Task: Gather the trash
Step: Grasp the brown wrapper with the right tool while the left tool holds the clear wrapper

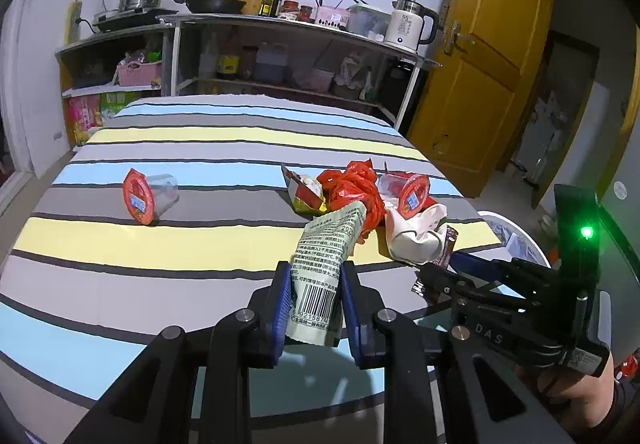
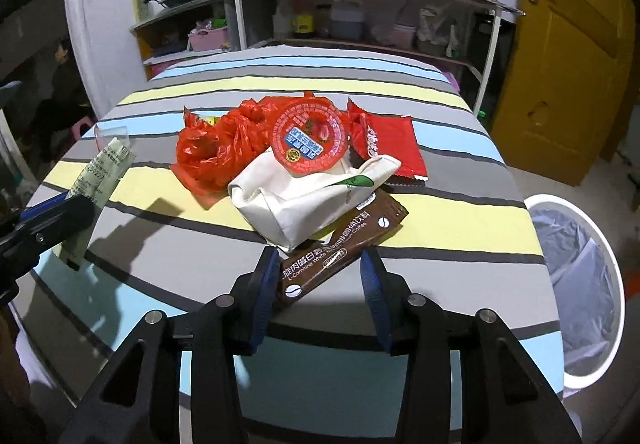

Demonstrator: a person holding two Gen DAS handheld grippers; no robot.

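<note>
Jaws of the left gripper are clamped on the lower end of a pale green wrapper printed with a barcode; the wrapper rises forward from between the 2 blue pads and its top leans toward the trash pile ahead. Jaws of the right gripper stand apart, 1 on each side of the near end of a brown coffee sachet; the left pad is at or against the sachet's edge, while the right pad is clear of it, so nothing is gripped there.

The sachet lies flat on the striped desk with its far end tucked under a crumpled white bag. On top of that bag, further ahead of the right jaws, sits a cup with a red foil lid, tipped so the lid faces the camera. To the left of the cup is a bunched red plastic bag, and to its right a flat red wrapper.

Ahead and left of the left jaws, well apart from the pile, a 2nd clear cup with a red lid lies on its side. Just left of the red plastic bag in that view is a torn yellow-and-red packet.

To the right of the right jaws, beside the desk edge, stands a white bin lined with a clear bag.
</note>
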